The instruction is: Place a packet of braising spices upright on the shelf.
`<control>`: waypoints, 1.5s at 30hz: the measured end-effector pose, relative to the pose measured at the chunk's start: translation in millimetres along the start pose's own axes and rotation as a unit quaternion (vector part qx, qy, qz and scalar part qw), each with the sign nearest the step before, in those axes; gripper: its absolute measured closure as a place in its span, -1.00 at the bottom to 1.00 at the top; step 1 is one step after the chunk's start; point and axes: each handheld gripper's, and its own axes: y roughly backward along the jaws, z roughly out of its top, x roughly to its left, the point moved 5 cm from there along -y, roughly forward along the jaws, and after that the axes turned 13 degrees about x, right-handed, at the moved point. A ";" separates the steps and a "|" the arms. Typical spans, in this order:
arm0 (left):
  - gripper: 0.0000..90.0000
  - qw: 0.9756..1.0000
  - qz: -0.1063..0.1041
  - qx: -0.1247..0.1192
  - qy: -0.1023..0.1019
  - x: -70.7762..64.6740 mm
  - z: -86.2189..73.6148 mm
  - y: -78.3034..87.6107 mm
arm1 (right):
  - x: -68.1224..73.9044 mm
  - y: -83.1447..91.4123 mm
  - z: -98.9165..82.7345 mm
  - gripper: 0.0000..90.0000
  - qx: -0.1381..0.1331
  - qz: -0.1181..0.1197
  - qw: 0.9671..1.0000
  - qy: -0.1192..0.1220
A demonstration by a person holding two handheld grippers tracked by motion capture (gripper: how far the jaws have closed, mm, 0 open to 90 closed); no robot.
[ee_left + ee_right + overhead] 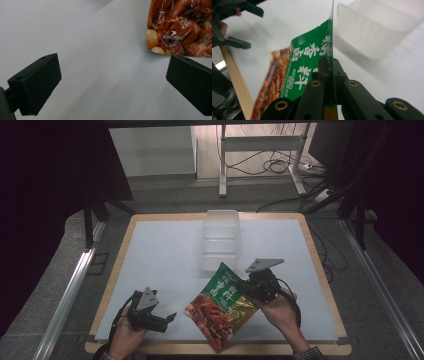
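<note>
A green and red snack bag [220, 306] with white print is lifted off the white table top, tilted, its lower end near the front edge. My right gripper [248, 287] is shut on the bag's right edge; in the right gripper view the bag [304, 65] runs edge-on between the closed jaws of that gripper [329, 75]. My left gripper [170, 317] rests low at the front left with its jaws open and empty. The left gripper view has that gripper [113, 82] over bare table, with the bag's corner [180, 27] at the upper right.
A clear plastic container [221, 240] stands at the back middle of the white table top [165, 255]; it is also close ahead in the right gripper view [374, 30]. The wooden table rim [320, 265] frames the surface. A metal stand and cables lie on the floor beyond.
</note>
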 end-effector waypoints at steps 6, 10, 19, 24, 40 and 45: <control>-1.00 1.000 -0.001 -0.003 0.003 0.0 0.3 0.4 | 2.6 19.2 19.6 0.98 -0.021 0.004 1.000 0.010; -1.00 1.000 -0.001 -0.003 0.002 -0.2 0.5 0.3 | 5.0 24.6 26.5 0.98 -0.027 0.008 0.999 0.015; -1.00 1.000 -0.001 -0.001 -0.002 0.5 0.1 0.6 | 10.9 42.0 51.2 0.98 -0.045 0.012 0.998 0.037; -1.00 1.000 -0.001 -0.001 -0.003 0.7 0.1 0.5 | 9.8 50.2 61.7 0.98 -0.049 0.001 0.998 0.044; -1.00 1.000 -0.001 0.000 -0.002 0.9 0.1 0.3 | -11.7 72.3 86.4 0.98 -0.070 -0.002 0.997 0.039; -1.00 1.000 -0.004 -0.004 0.001 1.3 0.3 1.1 | -15.2 79.2 98.0 0.98 -0.075 -0.008 0.996 0.046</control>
